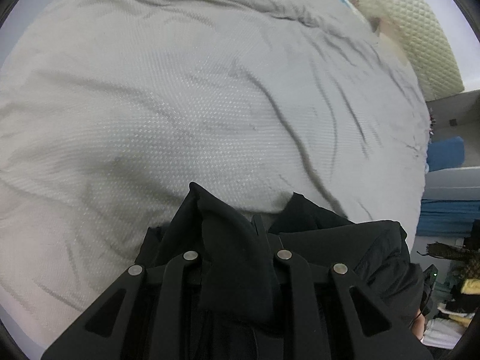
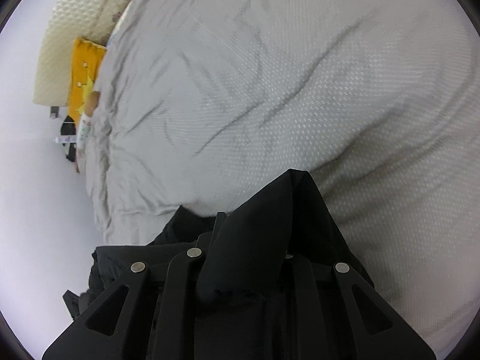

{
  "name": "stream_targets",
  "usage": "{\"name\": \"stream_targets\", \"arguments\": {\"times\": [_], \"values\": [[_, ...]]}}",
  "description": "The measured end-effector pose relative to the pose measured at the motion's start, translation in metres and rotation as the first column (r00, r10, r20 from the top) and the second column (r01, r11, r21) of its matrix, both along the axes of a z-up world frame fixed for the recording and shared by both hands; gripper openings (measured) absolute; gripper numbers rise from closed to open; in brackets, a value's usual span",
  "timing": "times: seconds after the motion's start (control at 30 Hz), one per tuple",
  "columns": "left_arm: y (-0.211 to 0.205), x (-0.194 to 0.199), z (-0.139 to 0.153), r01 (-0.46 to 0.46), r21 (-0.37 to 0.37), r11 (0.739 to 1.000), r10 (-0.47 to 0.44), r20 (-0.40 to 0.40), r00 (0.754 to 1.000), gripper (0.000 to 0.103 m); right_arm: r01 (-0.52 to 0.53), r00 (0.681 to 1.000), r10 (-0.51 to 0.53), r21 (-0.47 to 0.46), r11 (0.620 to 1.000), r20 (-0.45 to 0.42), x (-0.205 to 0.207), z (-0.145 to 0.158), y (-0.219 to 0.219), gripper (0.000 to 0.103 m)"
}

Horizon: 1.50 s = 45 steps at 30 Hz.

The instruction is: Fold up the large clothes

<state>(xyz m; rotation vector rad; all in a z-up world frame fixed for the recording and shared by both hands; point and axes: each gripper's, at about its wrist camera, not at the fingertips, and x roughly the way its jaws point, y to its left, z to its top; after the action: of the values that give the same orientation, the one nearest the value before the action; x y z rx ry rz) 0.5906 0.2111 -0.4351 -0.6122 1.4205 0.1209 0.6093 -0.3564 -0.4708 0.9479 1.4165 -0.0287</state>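
A black garment (image 1: 345, 240) is held up over a bed with a wrinkled grey-white cover (image 1: 195, 105). My left gripper (image 1: 237, 225) is shut on a fold of the black garment, which bunches between and over its fingers and hangs to the right. My right gripper (image 2: 252, 225) is shut on another part of the black garment (image 2: 270, 210), which peaks up over the fingers and trails to the left. The fingertips of both grippers are hidden by the cloth.
The bed cover (image 2: 300, 90) fills both views. A cream quilted headboard (image 1: 420, 36) and a yellow pillow (image 2: 82, 72) lie at the bed's far end. Blue boxes (image 1: 447, 153) and clutter stand beside the bed on the right.
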Motion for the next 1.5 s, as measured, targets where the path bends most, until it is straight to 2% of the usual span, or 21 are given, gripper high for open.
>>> {"name": "stream_targets", "arguments": {"times": [0.27,0.37,0.5,0.63,0.77,0.9,0.93,1.0,1.07,1.13,1.2,1.27,1.37,1.5], "values": [[-0.005,0.023,-0.04,0.003,0.021,1.0,-0.002,-0.041,0.999,0.019,-0.019,0.999,0.019,0.004,1.0,-0.043,0.012,-0.034,-0.001,0.014],[-0.008,0.028,-0.043,0.004,0.034,0.999,-0.003,-0.053,0.999,0.02,-0.004,0.998,0.005,0.008,1.0,-0.057,0.012,-0.041,0.001,0.014],[-0.012,0.028,-0.035,0.031,0.038,0.999,-0.029,-0.061,0.998,0.021,-0.003,0.998,0.005,0.024,1.0,-0.056,0.01,-0.04,0.0,0.017],[-0.005,0.02,-0.029,0.029,-0.011,1.0,-0.03,-0.077,0.997,0.022,-0.03,0.999,0.032,0.055,0.998,-0.042,0.007,-0.029,-0.005,0.022],[0.0,0.01,-0.013,0.038,-0.037,0.999,-0.04,-0.057,0.998,0.024,-0.041,0.999,0.043,0.077,0.996,-0.017,0.002,-0.013,-0.01,0.029],[-0.001,0.001,0.012,0.086,-0.038,0.996,-0.087,-0.026,0.996,0.031,-0.06,0.998,0.058,0.077,0.995,0.031,-0.006,0.014,-0.015,0.048],[-0.003,-0.001,0.02,0.109,-0.025,0.994,-0.109,-0.014,0.994,0.034,-0.075,0.996,0.072,0.064,0.995,0.044,-0.008,0.021,-0.016,0.052],[-0.006,-0.008,0.035,0.145,0.007,0.989,-0.145,0.012,0.989,0.041,-0.118,0.991,0.116,0.021,0.993,0.071,-0.01,0.038,-0.012,0.054],[-0.007,-0.016,0.054,0.168,0.061,0.984,-0.171,0.05,0.984,0.066,-0.153,0.983,0.154,-0.021,0.988,0.096,-0.013,0.054,-0.009,0.058],[-0.006,-0.025,0.076,0.177,0.134,0.975,-0.19,0.099,0.977,0.087,-0.177,0.974,0.184,-0.066,0.982,0.131,-0.019,0.073,-0.007,0.069],[-0.005,-0.034,0.097,0.179,0.165,0.97,-0.203,0.145,0.968,0.088,-0.189,0.963,0.211,-0.14,0.972,0.165,-0.025,0.092,-0.004,0.075],[-0.005,-0.045,0.114,0.18,0.184,0.966,-0.213,0.18,0.96,0.088,-0.195,0.943,0.246,-0.228,0.954,0.223,-0.033,0.117,-0.002,0.075],[-0.015,-0.065,0.13,0.201,0.216,0.956,-0.249,0.225,0.942,0.088,-0.194,0.897,0.306,-0.339,0.921,0.318,-0.05,0.153,0.009,0.08],[-0.043,-0.098,0.126,0.232,0.224,0.947,-0.287,0.255,0.923,0.088,-0.222,0.861,0.367,-0.388,0.895,0.353,-0.076,0.16,0.045,0.081]]}}
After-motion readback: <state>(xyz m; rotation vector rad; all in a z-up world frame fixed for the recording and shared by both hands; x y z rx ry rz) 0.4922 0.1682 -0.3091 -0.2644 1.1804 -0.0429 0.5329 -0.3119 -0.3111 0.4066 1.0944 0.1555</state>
